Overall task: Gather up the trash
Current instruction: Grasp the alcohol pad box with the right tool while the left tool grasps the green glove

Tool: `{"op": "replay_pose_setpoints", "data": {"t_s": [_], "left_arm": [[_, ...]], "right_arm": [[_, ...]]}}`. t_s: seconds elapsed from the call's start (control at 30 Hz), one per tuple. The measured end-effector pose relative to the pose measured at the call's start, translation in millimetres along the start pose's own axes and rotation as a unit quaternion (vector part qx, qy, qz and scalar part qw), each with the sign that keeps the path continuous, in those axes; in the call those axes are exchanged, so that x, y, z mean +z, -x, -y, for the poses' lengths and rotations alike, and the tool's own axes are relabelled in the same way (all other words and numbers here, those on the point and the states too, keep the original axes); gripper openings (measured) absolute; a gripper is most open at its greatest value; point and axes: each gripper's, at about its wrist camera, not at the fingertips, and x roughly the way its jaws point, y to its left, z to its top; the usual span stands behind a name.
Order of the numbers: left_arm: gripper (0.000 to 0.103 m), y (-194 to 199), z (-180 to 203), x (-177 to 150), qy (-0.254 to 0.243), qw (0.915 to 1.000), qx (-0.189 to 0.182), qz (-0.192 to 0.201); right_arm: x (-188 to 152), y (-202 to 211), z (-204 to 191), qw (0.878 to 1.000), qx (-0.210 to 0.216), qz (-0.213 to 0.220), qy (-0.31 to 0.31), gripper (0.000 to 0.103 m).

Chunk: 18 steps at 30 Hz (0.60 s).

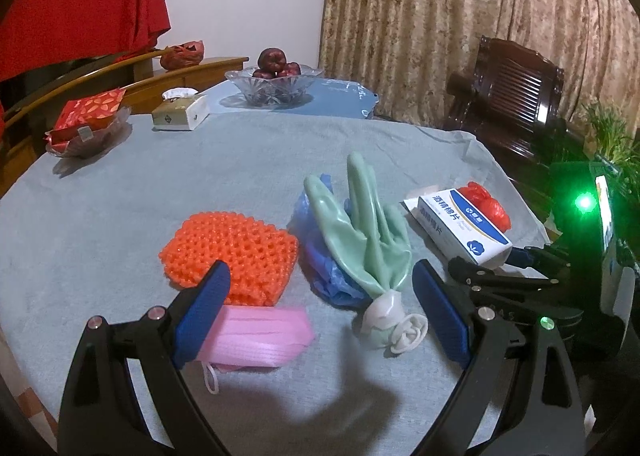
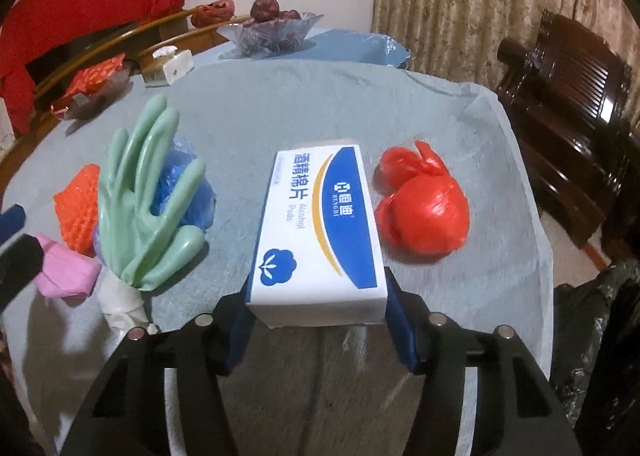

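A white and blue alcohol pad box (image 2: pixel 320 216) lies on the grey tablecloth (image 2: pixel 320 96). My right gripper (image 2: pixel 316 308) has its blue pads against the two sides of the box's near end. A knotted red plastic bag (image 2: pixel 424 212) sits right of the box. To the left lie a green rubber glove (image 2: pixel 148 196) over a blue plastic bag (image 2: pixel 188 192), an orange foam net (image 1: pixel 232 252) and a pink face mask (image 1: pixel 260 336). My left gripper (image 1: pixel 322 272) hangs open above the mask and the glove (image 1: pixel 368 232), holding nothing.
At the table's far side stand a glass fruit bowl (image 1: pixel 272 86), a tissue box (image 1: pixel 180 112) and a dish of red packets (image 1: pixel 88 124). A dark wooden chair (image 1: pixel 516 96) stands beyond the right edge. A dark crinkled bag (image 2: pixel 600 336) sits low on the right.
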Motion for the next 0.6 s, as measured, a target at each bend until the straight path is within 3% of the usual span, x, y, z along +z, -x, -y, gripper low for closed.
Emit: {"op": "replay_pose_setpoints", "data": {"t_s": [0.2, 0.4, 0.6], "left_arm": [[0.084, -2, 9, -5, -0.003, 1.0, -0.004, -0.007], [0.077, -10, 26, -10, -0.016, 0.9996, -0.011, -0.021], [0.061, -30, 38, -14, -0.019, 0.9986, -0.01, -0.048]], "right_arm": [[-10, 20, 15, 0.998, 0.034, 0.006, -0.043, 0.057], [-25, 37, 25, 0.998, 0.041, 0.004, -0.056, 0.057], [-35, 39, 35, 0.997, 0.036, -0.003, -0.062, 0.057]]}}
